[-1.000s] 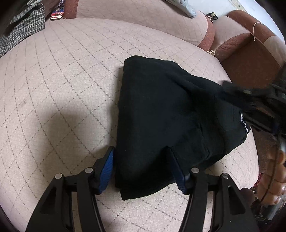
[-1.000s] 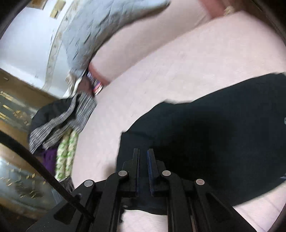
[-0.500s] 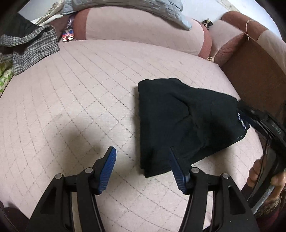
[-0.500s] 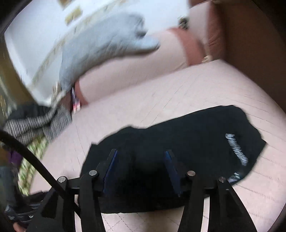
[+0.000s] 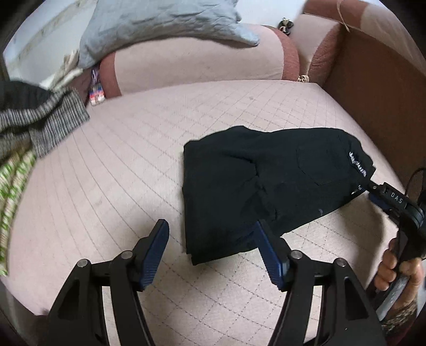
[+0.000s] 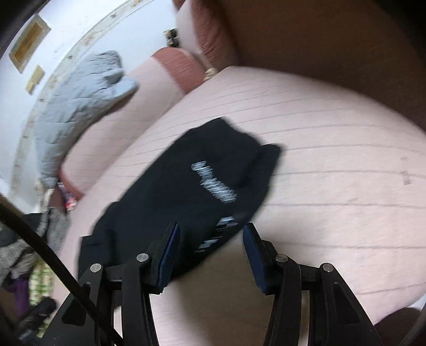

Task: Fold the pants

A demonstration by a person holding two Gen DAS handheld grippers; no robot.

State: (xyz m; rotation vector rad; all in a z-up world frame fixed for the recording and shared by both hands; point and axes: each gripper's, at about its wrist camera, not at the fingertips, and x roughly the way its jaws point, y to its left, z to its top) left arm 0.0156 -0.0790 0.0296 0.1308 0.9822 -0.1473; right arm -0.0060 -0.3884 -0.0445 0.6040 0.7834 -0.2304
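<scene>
The black pants (image 5: pixel 266 181) lie folded into a compact bundle on the pink quilted cushion (image 5: pixel 127 165), white lettering on the waistband at the right. My left gripper (image 5: pixel 213 239) is open and empty, just in front of the bundle's near edge. My right gripper (image 6: pixel 210 244) is open and empty, at the waistband end of the pants (image 6: pixel 191 202); it also shows in the left wrist view (image 5: pixel 394 199) at the right, held by a hand.
A grey quilted blanket (image 5: pixel 159 24) lies over the sofa back. A grey knitted garment and green patterned cloth (image 5: pixel 40 125) are piled at the left. A brown armrest (image 5: pixel 378 87) borders the cushion on the right.
My right gripper opened, let go of the pants and drew back to the waistband end. My left gripper pulled back from the bundle, which now lies flat.
</scene>
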